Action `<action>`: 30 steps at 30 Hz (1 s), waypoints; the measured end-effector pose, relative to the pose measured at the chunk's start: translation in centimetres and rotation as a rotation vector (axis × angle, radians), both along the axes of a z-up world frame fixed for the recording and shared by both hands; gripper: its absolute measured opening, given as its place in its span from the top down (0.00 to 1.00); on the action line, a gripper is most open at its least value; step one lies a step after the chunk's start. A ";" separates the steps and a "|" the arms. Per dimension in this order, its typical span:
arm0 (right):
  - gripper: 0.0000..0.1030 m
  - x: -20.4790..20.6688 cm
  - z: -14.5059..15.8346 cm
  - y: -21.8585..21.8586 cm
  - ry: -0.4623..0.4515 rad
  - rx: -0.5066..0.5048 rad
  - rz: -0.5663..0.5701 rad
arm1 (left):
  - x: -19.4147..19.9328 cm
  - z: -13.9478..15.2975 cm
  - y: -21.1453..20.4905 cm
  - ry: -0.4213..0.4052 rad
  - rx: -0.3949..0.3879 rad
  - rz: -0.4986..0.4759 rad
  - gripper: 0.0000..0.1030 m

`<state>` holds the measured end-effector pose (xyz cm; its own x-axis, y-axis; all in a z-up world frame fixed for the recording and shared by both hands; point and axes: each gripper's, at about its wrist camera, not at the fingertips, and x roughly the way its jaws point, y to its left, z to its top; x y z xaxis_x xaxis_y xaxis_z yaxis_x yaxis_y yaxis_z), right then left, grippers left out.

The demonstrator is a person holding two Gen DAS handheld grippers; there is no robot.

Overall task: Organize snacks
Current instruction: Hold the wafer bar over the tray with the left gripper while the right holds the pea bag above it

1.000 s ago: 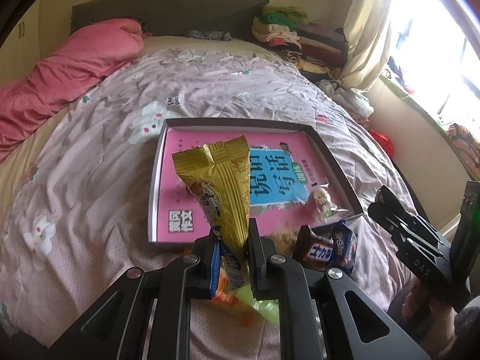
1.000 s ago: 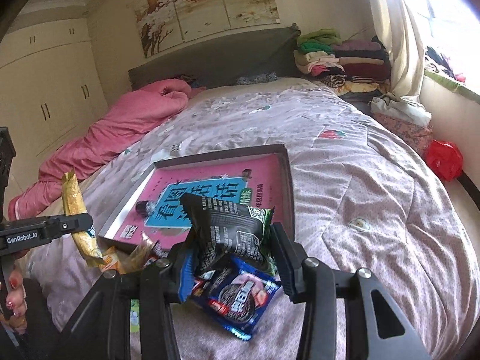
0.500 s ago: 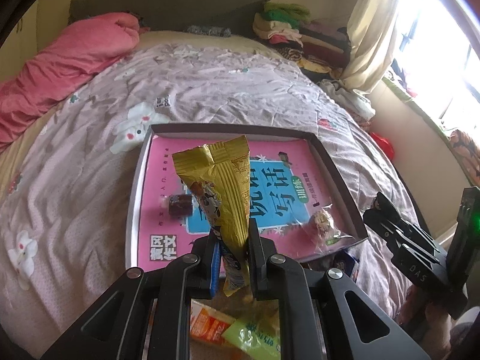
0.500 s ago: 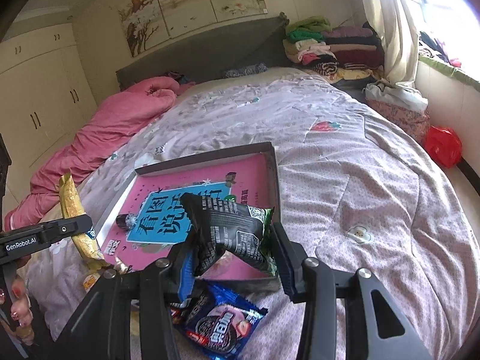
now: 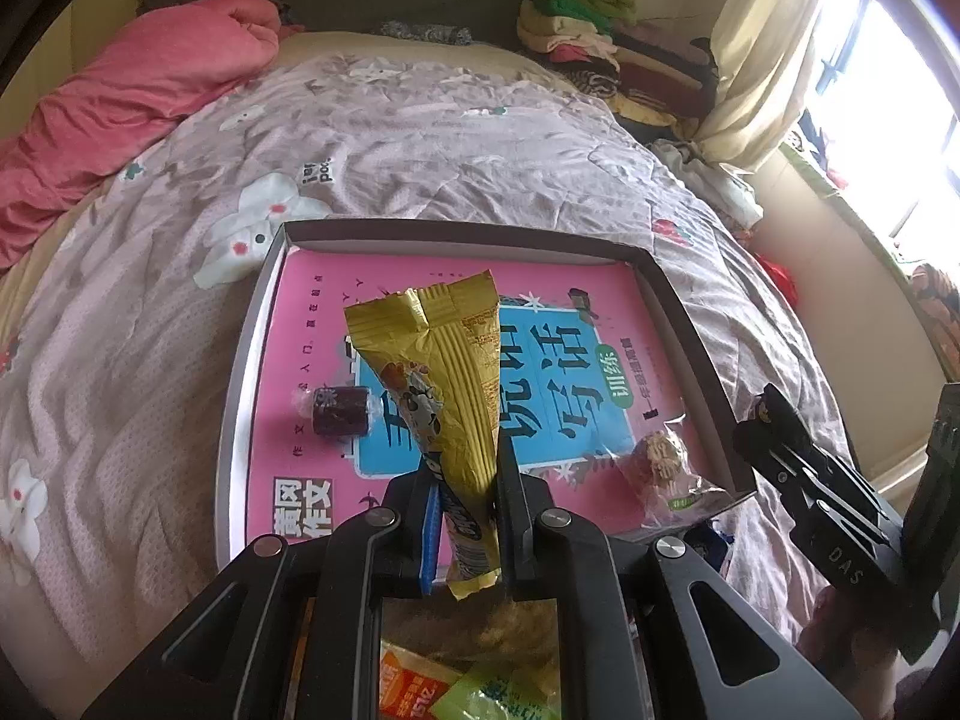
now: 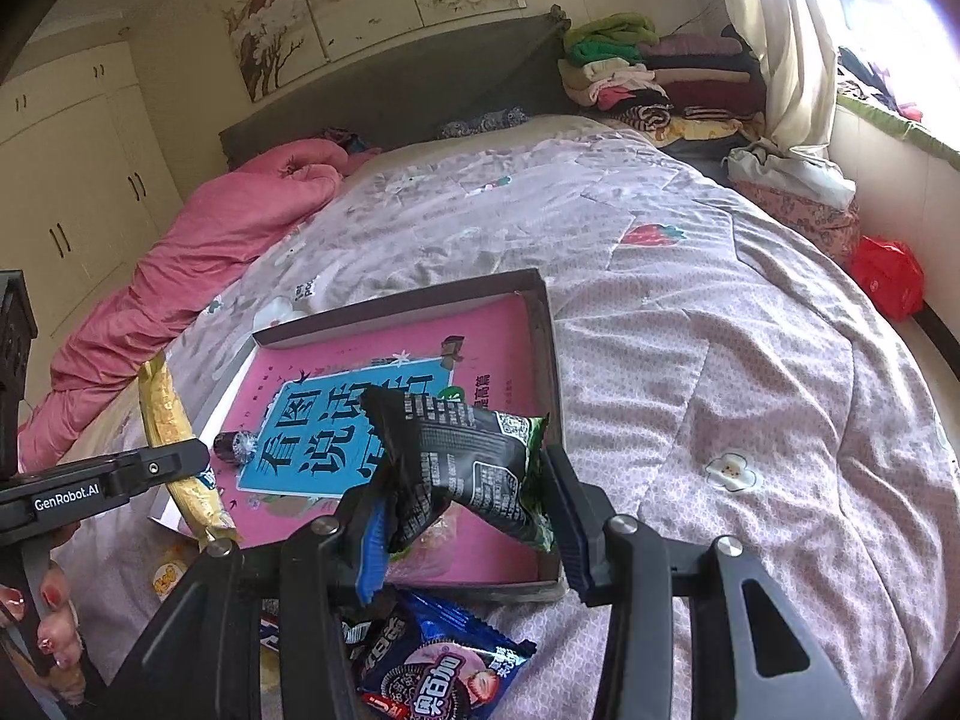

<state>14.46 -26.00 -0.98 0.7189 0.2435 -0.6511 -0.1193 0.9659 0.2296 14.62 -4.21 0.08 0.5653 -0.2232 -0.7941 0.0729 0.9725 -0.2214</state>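
While both hands hover at the near edge of the bed, each gripper carries one snack. Left gripper [image 5: 467, 498]: fingers pinched together on a long gold snack packet [image 5: 447, 372], gripped low down, packet standing upright above the shallow grey box [image 5: 462, 233]. Right gripper [image 6: 462, 516]: fingers part-way apart but pressed on the two sides of a black snack packet [image 6: 462, 456] with a green-edged end, held crumpled and tilted above the box's near right corner.

Box sits on the floral quilt [image 5: 420, 120]. Its floor is covered by a pink book [image 5: 312, 396] with a blue title panel. Lying on the book: a small dark wrapped candy [image 5: 337, 409] toward the left, and a clear-wrapped beige snack [image 5: 660, 459] at the near right corner.

Outside the box, on the quilt nearest the person: a blue cookie packet [image 6: 438, 660] with strawberry print beneath the right gripper; an orange packet [image 5: 408, 687] and a green packet [image 5: 498, 693] beneath the left gripper.

Pink duvet [image 6: 198, 264] bunched at far left of bed. Folded clothes [image 6: 636, 69] stacked by the headboard.
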 end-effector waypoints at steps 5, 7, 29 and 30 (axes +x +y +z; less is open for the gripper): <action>0.56 0.2 0.0 0.3 0.005 -0.014 -0.001 | 0.4 0.0 -0.3 0.003 0.002 -0.004 0.86; 0.56 0.4 0.1 0.5 0.006 -0.027 -0.001 | 0.4 0.0 -0.2 0.008 -0.005 -0.004 0.86; 0.56 1.2 0.4 0.6 0.041 -0.013 -0.014 | 1.4 -0.9 0.5 0.054 0.025 0.004 0.86; 0.56 1.1 0.4 0.6 0.042 -0.011 -0.011 | 1.3 -1.0 0.4 0.058 0.028 0.000 0.86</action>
<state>15.59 -25.41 -0.63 0.6935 0.2283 -0.6833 -0.0989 0.9697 0.2235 15.95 -3.80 -0.93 0.5184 -0.2005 -0.8313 0.0605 0.9783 -0.1982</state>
